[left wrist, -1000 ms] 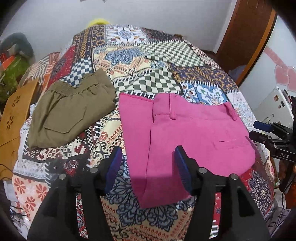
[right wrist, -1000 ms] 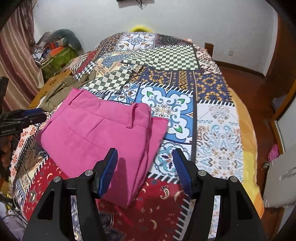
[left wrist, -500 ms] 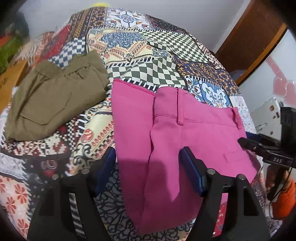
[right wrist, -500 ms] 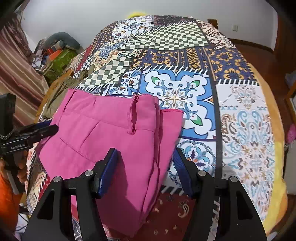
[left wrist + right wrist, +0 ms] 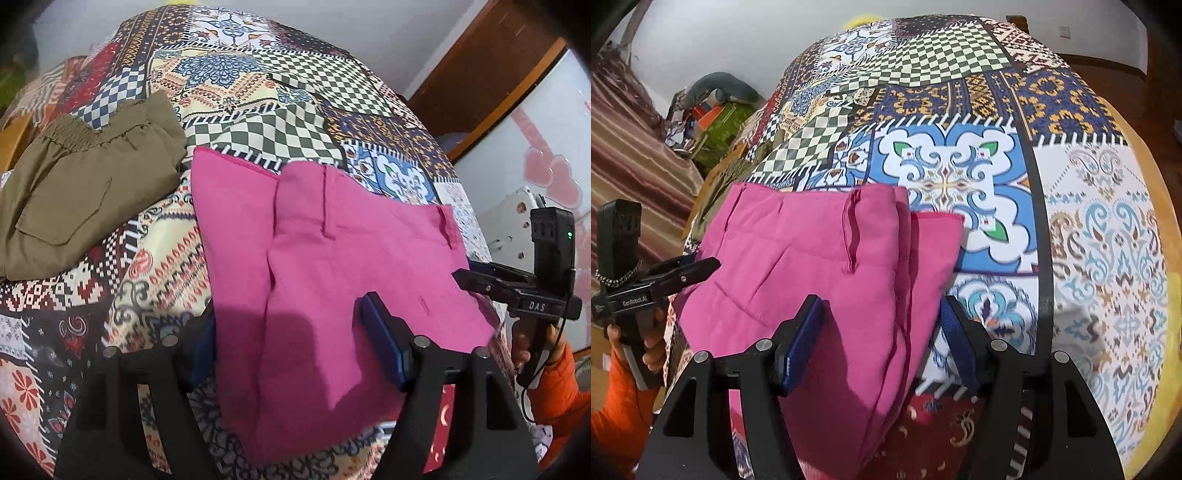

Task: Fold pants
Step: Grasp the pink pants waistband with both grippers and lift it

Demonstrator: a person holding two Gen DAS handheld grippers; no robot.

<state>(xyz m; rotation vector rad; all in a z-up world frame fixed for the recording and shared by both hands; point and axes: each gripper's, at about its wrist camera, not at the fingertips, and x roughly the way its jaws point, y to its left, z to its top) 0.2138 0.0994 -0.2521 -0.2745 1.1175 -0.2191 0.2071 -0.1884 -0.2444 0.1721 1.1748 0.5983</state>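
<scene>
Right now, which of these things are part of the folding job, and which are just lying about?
Part of the job:
pink pants
left claw, open
right claw, open

Lying about:
olive pants, already folded
patchwork bedspread
pile of clutter by the wall

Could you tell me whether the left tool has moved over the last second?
Yes. The left tool has moved forward over the pink pants, which now lie between its fingers, closer against the quilt.

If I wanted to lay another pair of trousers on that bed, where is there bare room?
Bare quilt lies right of the pink pants, out to the bed's yellow edge, and beyond both garments toward the wall. The near left side is crowded: the olive pants lie close beside the pink pair, with only a narrow strip between, and both open tongs, left and right, straddle the pink pair's near edge.
</scene>
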